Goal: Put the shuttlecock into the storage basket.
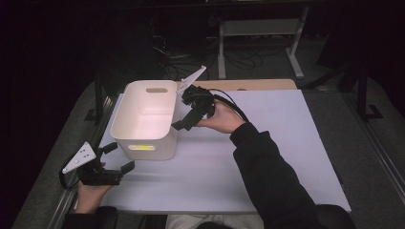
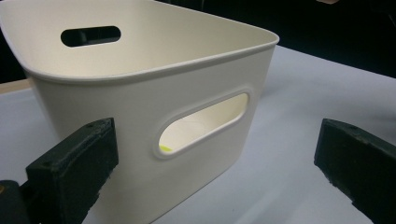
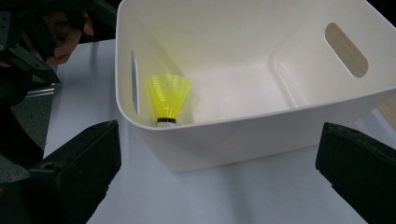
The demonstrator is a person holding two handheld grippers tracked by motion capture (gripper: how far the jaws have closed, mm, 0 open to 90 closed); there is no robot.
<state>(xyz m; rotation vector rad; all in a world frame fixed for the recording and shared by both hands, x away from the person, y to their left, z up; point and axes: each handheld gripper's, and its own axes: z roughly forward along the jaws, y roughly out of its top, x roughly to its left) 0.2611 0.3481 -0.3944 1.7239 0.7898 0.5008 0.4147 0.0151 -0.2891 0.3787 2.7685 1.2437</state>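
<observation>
Since the yellow plastic shuttlecock (image 3: 169,99) already stands inside the cream plastic bin with handle slots (image 1: 146,119), near the wall facing the person, the drop looks done. Beside the bin's right wall, the right claw (image 1: 184,110) hangs with jaws spread wide and nothing between them. At the near left corner of the white tabletop (image 1: 267,152), the left claw (image 1: 119,157) waits, also spread and empty. Risk from here, as I judge it: the right claw sits close to the rim, so a careless pull-back could knock the light bin and tip the shuttlecock over.
</observation>
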